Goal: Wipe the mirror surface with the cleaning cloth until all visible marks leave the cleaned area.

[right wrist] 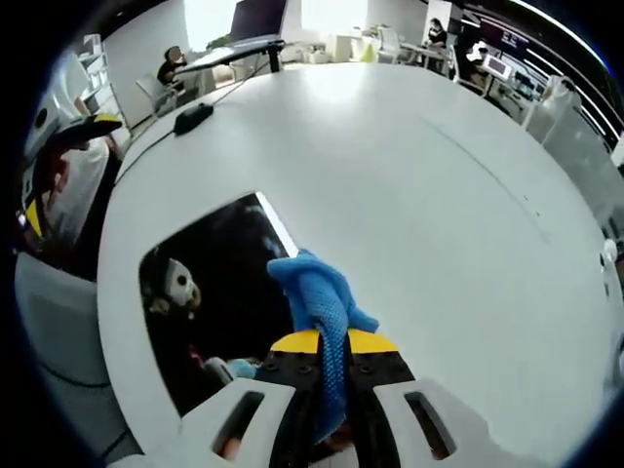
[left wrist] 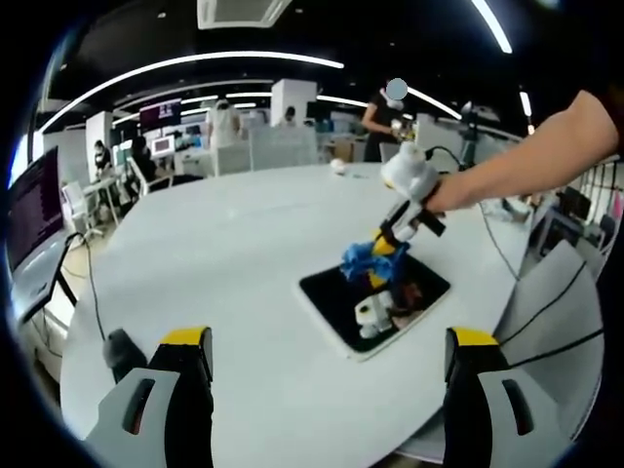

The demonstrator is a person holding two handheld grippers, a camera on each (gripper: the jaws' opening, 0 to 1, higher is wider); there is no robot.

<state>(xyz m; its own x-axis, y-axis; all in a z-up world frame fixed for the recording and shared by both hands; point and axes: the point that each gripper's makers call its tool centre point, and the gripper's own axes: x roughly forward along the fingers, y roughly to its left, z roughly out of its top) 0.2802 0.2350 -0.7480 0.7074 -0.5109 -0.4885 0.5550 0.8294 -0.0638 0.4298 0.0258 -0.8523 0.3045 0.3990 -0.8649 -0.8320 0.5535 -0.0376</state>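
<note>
In the left gripper view, we see our own left gripper (left wrist: 327, 375) low down, with its two yellow-tipped jaws wide apart and nothing between them. They hang over the big white table (left wrist: 214, 263). The mirror (left wrist: 375, 300) lies flat on that table, a little to the right of the middle. It looks dark, with a thin white edge. The right gripper (left wrist: 383, 255) comes in from the right, held by a person's hand (left wrist: 444, 198) with a bare arm. Its tip is down on the mirror, and the blue cloth (left wrist: 363, 259) is bunched up at that tip, on the far part of the glass. We see a small white and red shape in the glass near the cloth, but we cannot tell what it is. A black cable (left wrist: 88, 283) runs along the left side of the table.

In the right gripper view, the jaws of the right gripper (right wrist: 331, 353) are pressed together on the blue cloth (right wrist: 320, 302). The cloth sticks out in front of the yellow tips and sits at the right edge of the mirror (right wrist: 210, 292). The dark glass shows the gripper back to us. The white table (right wrist: 419, 185) spreads out beyond. A black cable (right wrist: 195, 115) lies at the far side.
</note>
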